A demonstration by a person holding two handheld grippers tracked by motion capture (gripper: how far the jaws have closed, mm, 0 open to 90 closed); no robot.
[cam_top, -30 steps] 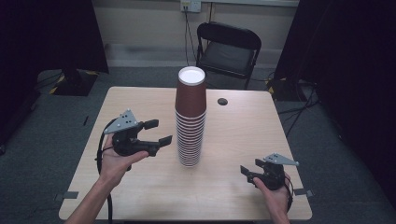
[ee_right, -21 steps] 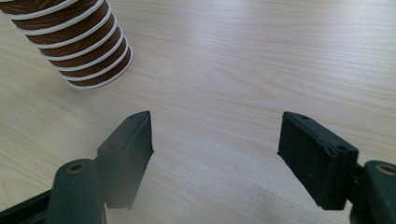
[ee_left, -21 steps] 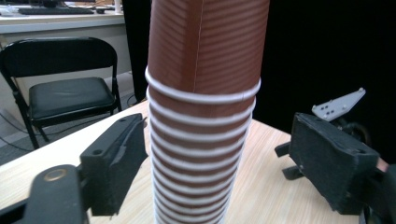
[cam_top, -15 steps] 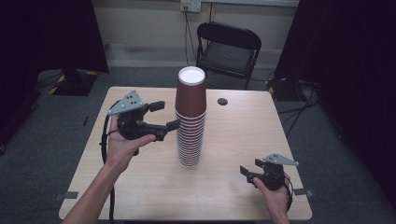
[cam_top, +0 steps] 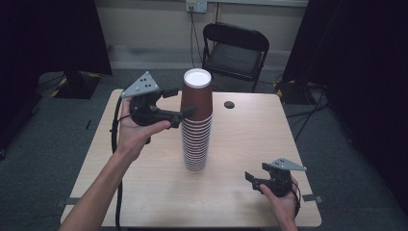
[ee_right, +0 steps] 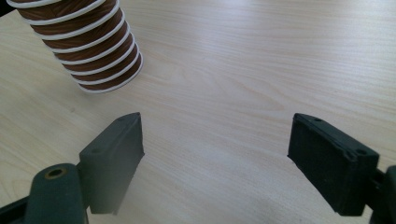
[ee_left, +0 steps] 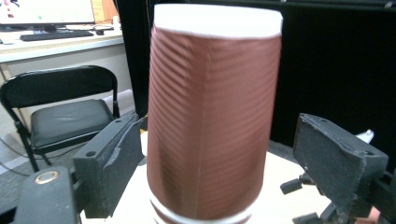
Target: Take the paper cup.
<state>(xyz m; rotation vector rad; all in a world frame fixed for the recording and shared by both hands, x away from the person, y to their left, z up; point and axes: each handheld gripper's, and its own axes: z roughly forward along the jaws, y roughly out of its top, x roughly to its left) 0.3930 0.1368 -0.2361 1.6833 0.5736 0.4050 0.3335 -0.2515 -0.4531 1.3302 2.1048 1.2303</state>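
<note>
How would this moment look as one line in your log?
left gripper: open, straddling top cup | right gripper: open, low over table | cup stack: upright

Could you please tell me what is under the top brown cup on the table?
The top cup sits upside down on a stack of nested brown cups standing on the table; just their white rims show. Anything inside is hidden.

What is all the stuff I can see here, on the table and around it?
Stack of cups: one tall stack, brown with white rims, upside down, mid-table.
Small round spot: one, dark, far side of table.
Table: one, light wood.
Folding chair: one, black, behind table.
Wall socket: one, on the back wall.
Left gripper: black, open, jaws either side of the top cup.
Right gripper: black, open, near the table's front right.
</note>
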